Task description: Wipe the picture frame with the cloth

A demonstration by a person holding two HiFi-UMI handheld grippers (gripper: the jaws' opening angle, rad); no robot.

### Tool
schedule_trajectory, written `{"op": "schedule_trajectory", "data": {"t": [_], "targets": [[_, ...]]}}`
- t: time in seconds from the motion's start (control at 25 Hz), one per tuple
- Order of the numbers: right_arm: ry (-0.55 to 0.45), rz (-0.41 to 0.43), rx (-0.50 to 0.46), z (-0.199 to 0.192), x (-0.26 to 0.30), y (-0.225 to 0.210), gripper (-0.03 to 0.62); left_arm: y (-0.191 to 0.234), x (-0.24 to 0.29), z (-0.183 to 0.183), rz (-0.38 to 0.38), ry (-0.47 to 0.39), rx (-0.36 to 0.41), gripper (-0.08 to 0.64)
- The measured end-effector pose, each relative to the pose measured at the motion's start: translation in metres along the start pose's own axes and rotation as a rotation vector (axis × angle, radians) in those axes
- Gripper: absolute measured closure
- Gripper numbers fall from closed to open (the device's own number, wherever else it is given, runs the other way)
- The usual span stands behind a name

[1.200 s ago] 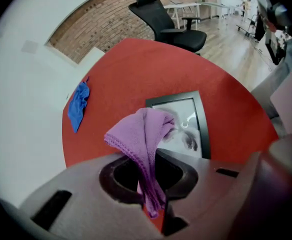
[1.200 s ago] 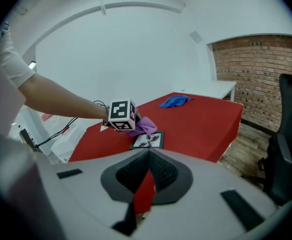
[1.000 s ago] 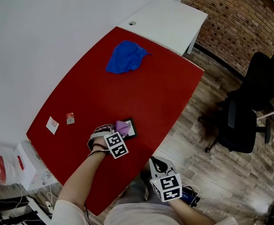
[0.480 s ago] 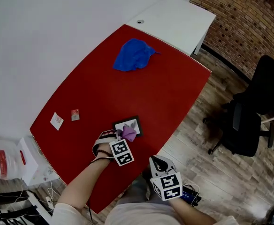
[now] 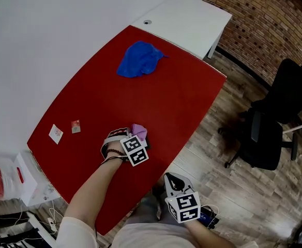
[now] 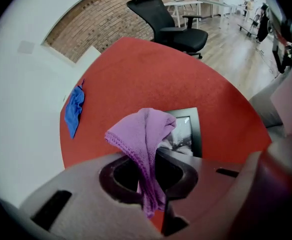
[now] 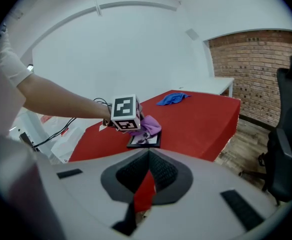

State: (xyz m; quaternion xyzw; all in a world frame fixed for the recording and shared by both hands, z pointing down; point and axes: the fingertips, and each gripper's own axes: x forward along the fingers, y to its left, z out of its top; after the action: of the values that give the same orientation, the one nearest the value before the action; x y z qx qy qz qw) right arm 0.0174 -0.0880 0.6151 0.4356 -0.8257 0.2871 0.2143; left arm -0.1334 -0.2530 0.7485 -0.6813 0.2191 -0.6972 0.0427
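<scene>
My left gripper [image 5: 132, 139] is shut on a purple cloth [image 5: 139, 130] and holds it down on the black picture frame [image 5: 145, 138], which the cloth and gripper mostly hide in the head view. In the left gripper view the cloth [image 6: 145, 134] hangs from the shut jaws [image 6: 153, 153] over the frame [image 6: 187, 130], which lies flat on the red table [image 5: 166, 102]. The right gripper view shows the frame [image 7: 146, 141], the cloth [image 7: 151, 126] and the left gripper's marker cube [image 7: 125, 113]. My right gripper [image 5: 173, 179] hangs off the table's near edge, jaws together and empty [image 7: 148, 156].
A crumpled blue cloth [image 5: 138, 59] lies at the table's far end. Two small cards [image 5: 57, 134] [image 5: 76, 126] sit near the left edge. A white desk [image 5: 187, 22] adjoins the far end. A black office chair [image 5: 272, 128] stands on the wood floor at the right.
The left gripper has pushed the purple cloth away from me across the frame, so the frame is now almost covered. The right gripper has stayed put.
</scene>
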Motion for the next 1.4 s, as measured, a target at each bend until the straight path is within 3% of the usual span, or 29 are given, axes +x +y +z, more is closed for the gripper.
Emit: {"op": "schedule_trajectory", "data": {"t": [0.4,0.64,0.8,0.92,1.12,1.4], "targets": [[-0.005,0.051,-0.023,0.004,0.009,0.012,0.588,-0.083,-0.026,0.001,-0.037,-0.037,0.114,0.506],[0.015,0.047,-0.024,-0.005,0.007,0.014,0.588,-0.038,-0.022,0.008,-0.050,-0.093,-0.023,0.506],[0.027,0.010,-0.004,-0.013,-0.001,0.001,0.588,0.009,-0.006,0.022,-0.034,-0.083,-0.037,0.506],[0.028,-0.016,0.013,-0.016,-0.007,-0.011,0.588,0.018,0.003,0.029,-0.049,-0.062,-0.035,0.506],[0.022,-0.033,0.026,-0.018,-0.011,-0.023,0.588,-0.005,0.001,0.035,-0.036,-0.034,0.033,0.506],[0.019,-0.010,0.018,-0.014,-0.003,-0.019,0.588,-0.075,-0.023,0.034,-0.043,-0.058,0.188,0.506]]}}
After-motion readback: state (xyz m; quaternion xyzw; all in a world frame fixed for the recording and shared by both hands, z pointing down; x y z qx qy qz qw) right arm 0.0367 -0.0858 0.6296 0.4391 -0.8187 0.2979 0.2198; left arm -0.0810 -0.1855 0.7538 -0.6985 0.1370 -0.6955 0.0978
